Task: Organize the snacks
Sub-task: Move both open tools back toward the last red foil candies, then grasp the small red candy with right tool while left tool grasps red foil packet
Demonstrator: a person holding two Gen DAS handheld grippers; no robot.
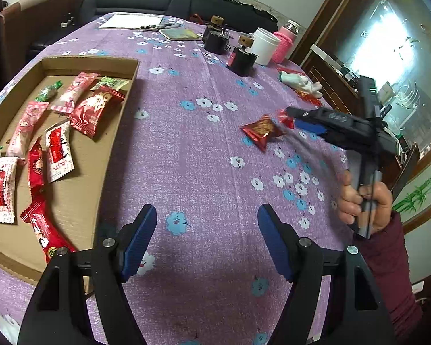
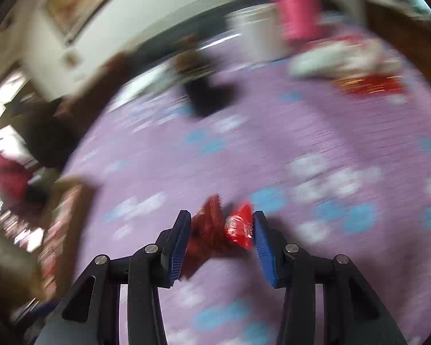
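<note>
Left wrist view: left gripper [image 1: 207,238] spread wide, nothing between its fingers, above the purple flowered tablecloth [image 1: 186,149]
Left edge: cardboard tray [image 1: 112,132] holding red, pink and white snack packets [image 1: 57,149]
Middle right: red snack packet [image 1: 263,130] lying on the cloth – just beside the right gripper [image 1: 290,116]
Right gripper: pinching a small red snack [image 2: 240,227] between its blue pads [image 2: 263,244] – view heavily blurred
</note>
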